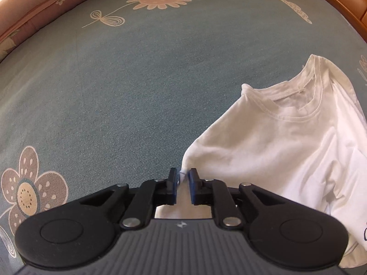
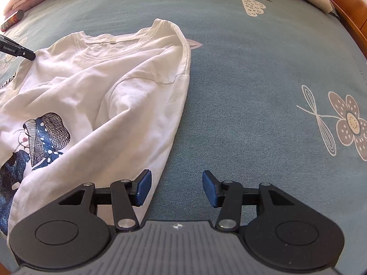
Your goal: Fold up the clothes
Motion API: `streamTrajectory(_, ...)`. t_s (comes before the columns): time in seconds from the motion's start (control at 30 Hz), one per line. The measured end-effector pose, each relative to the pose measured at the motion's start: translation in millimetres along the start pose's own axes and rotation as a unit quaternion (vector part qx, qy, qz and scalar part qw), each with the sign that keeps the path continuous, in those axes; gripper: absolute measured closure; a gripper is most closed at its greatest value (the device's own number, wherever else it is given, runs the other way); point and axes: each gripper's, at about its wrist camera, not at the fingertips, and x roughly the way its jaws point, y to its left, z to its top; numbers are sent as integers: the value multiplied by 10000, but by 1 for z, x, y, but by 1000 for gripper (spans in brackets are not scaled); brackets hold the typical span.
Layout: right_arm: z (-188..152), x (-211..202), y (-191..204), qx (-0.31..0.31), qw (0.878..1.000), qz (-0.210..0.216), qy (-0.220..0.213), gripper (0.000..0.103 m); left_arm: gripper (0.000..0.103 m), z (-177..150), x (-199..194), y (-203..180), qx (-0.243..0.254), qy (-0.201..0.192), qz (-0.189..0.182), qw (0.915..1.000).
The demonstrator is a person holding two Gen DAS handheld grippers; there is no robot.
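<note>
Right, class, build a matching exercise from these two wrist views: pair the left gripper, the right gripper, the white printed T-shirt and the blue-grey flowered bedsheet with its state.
Things:
1. left gripper
2. right gripper
3. white printed T-shirt
4. blue-grey flowered bedsheet

States:
A. spread flat beneath everything
B. pinching white cloth
C. rumpled, collar away from camera
D. jaws apart, nothing between them

Pairs: 1-B, 2-D, 3-C, 4-A

White T-shirt (image 2: 96, 80), blue-grey flowered bedsheet (image 2: 240, 91).
</note>
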Motion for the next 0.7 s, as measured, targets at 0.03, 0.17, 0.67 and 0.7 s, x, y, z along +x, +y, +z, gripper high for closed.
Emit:
streamTrajectory(0.03, 0, -1, 0, -53, 10000, -11, -9, 49, 87, -3, -11, 5, -137, -95, 33, 9999)
streamTrajectory(0.17, -1, -4, -3, -10, 10000, -66, -13, 49, 81, -29, -52, 29, -598, -327, 312, 9972)
streamTrajectory(0.67, -13, 3, 27, -333, 9992, 74, 187, 49, 77, -204, -51, 98, -3498, 451, 481, 9345)
streamTrajectory(0.7, -14, 3, 29, -390, 9990, 72, 201, 49, 76, -209, -52, 105, -3519, 414, 553, 9335)
